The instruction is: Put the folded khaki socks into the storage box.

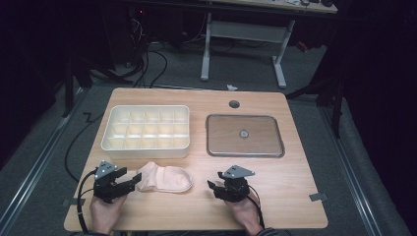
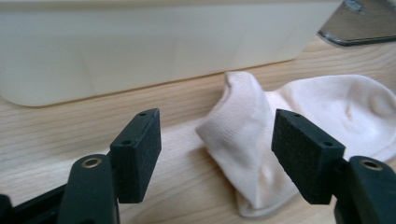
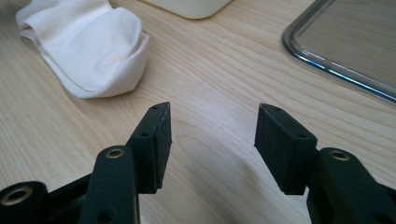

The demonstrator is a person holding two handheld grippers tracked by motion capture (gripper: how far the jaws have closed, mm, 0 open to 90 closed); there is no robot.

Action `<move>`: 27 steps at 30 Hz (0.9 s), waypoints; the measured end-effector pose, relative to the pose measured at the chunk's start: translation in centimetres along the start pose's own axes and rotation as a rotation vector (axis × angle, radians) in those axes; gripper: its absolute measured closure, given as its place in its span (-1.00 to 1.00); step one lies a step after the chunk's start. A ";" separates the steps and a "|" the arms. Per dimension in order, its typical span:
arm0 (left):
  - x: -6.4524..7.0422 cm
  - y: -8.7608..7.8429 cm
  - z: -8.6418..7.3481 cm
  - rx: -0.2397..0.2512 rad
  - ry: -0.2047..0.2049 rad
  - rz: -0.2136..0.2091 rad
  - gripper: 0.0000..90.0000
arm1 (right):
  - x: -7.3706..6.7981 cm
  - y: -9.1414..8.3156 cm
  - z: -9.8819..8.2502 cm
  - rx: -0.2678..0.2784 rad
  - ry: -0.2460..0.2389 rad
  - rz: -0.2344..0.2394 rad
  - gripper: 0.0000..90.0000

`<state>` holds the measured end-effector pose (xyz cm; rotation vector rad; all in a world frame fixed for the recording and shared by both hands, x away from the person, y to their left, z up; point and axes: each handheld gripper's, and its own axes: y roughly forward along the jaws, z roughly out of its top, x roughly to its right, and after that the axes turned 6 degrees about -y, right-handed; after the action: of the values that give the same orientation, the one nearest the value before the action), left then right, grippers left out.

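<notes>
A pale pink sock (image 1: pixel 164 178) lies flat on the wooden table (image 1: pixel 275 187) near its front edge, cuff end to the left. My left gripper (image 1: pixel 131 180) points right at that end and is open. In the left gripper view the sock (image 2: pixel 327 107) has its folded end between my left gripper's (image 2: pixel 217 135) pads, and neither pad touches it. My right gripper (image 1: pixel 215 189) rests to the right of the sock's toe, apart from it. It is open over bare wood in the right gripper view (image 3: pixel 212 121), with the sock (image 3: pixel 88 51) off at the upper left.
A cream tray (image 1: pixel 147 107) divided into several compartments sits behind the sock; its wall (image 2: pixel 140 46) rises close ahead of the left gripper. A shallow metal tray (image 1: pixel 260 140) lies at the back right, its rim (image 3: pixel 327 67) near the right gripper. A cable hole (image 1: pixel 234 104) is farther back.
</notes>
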<state>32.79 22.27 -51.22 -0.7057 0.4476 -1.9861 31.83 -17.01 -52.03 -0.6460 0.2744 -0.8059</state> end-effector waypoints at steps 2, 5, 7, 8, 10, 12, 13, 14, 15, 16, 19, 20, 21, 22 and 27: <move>0.3 0.0 -0.1 -0.010 0.003 -0.010 -0.26 | -0.5 0.4 0.3 0.003 -0.001 0.017 0.03; 0.8 0.4 -0.3 -0.039 0.010 -0.010 -0.26 | -1.2 0.7 0.6 0.020 -0.014 0.035 0.03; 0.9 0.5 -0.4 -0.044 0.007 -0.012 -0.25 | -1.6 0.9 0.8 0.027 -0.016 0.052 0.03; 1.0 0.6 -0.4 -0.049 0.006 -0.011 -0.24 | -1.8 1.0 1.0 0.027 -0.015 0.062 0.03; 1.1 0.9 -0.5 -0.060 0.000 0.004 -0.23 | -2.0 1.2 1.1 0.027 -0.022 0.068 0.03; 1.2 1.3 -0.6 -0.077 -0.005 0.016 -0.21 | -2.7 1.6 1.5 0.028 -0.036 0.084 0.04; 1.2 1.3 -0.6 -0.077 -0.005 0.016 -0.20 | -2.8 1.7 1.6 0.031 -0.039 0.085 0.04; 1.2 1.4 -0.5 -0.082 -0.001 0.021 -0.20 | -2.8 1.7 1.6 0.031 -0.039 0.085 0.04; 1.2 1.6 -0.5 -0.089 0.004 0.023 -0.21 | -3.2 2.0 1.9 0.033 -0.036 0.093 0.05; 1.2 1.6 -0.5 -0.089 0.004 0.023 -0.21 | -3.2 2.0 1.9 0.033 -0.036 0.093 0.05; 1.2 1.9 -0.4 -0.092 0.004 0.023 -0.21 | -3.5 2.5 2.4 0.033 -0.029 0.099 0.07; 1.3 2.2 -0.4 -0.097 0.012 0.033 -0.19 | -3.6 2.8 2.7 0.031 -0.023 0.105 0.09; 1.3 2.2 -0.4 -0.097 0.012 0.033 -0.18 | -3.6 2.8 2.7 0.031 -0.023 0.105 0.09; 1.4 2.5 -0.5 -0.102 0.018 0.039 -0.18 | -3.6 3.0 2.9 0.031 -0.021 0.105 0.10; 1.5 2.9 -0.6 -0.112 0.021 0.037 -0.09 | -3.7 3.8 3.3 0.018 -0.020 0.094 0.25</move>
<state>33.75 19.61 -52.90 -0.7410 0.5838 -1.9467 33.07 -10.87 -51.94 -0.6195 0.2775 -0.7109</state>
